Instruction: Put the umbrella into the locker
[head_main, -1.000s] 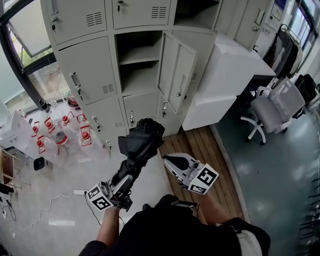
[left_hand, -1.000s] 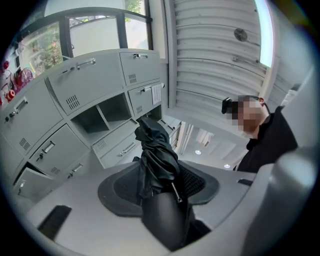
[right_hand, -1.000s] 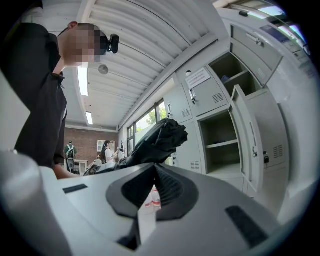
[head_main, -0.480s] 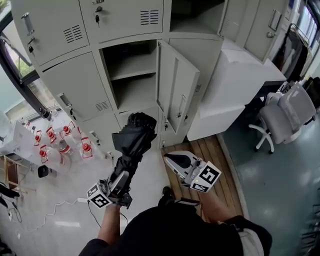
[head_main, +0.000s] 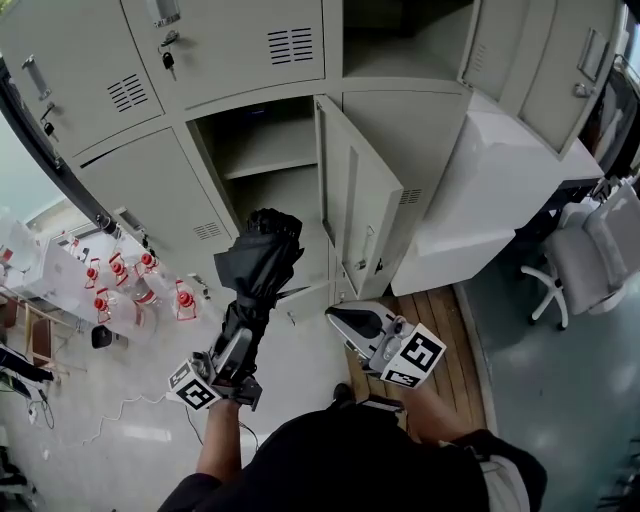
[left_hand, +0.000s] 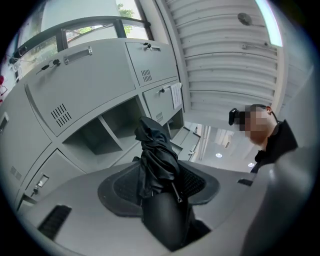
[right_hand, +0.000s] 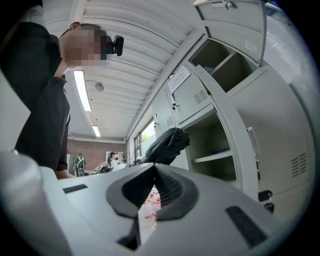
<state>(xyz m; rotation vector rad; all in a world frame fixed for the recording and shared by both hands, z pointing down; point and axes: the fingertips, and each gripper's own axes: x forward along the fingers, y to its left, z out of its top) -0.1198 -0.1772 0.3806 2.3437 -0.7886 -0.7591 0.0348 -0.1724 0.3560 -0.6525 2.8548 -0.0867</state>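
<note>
A folded black umbrella (head_main: 257, 265) points up toward the open locker compartment (head_main: 268, 165), which has a shelf inside and its door (head_main: 356, 205) swung out to the right. My left gripper (head_main: 238, 338) is shut on the umbrella's lower end. In the left gripper view the umbrella (left_hand: 156, 162) stands up between the pads, with my left gripper (left_hand: 161, 197) aimed at the open locker (left_hand: 107, 131). My right gripper (head_main: 352, 322) hangs shut and empty to the right of the umbrella. In the right gripper view my right gripper (right_hand: 155, 172) has its pads together, with the umbrella (right_hand: 167, 144) and the locker (right_hand: 220, 145) beyond.
Shut locker doors (head_main: 150, 190) surround the open one. Several red-capped water bottles (head_main: 130, 285) stand on the floor at the left. A white cabinet (head_main: 495, 180) and an office chair (head_main: 590, 250) are at the right, and a wooden pallet (head_main: 430, 310) lies below the door.
Both grippers have moved toward the lockers. The umbrella's top now lies in front of the open compartment's lower part, and the lockers fill more of the head view.
</note>
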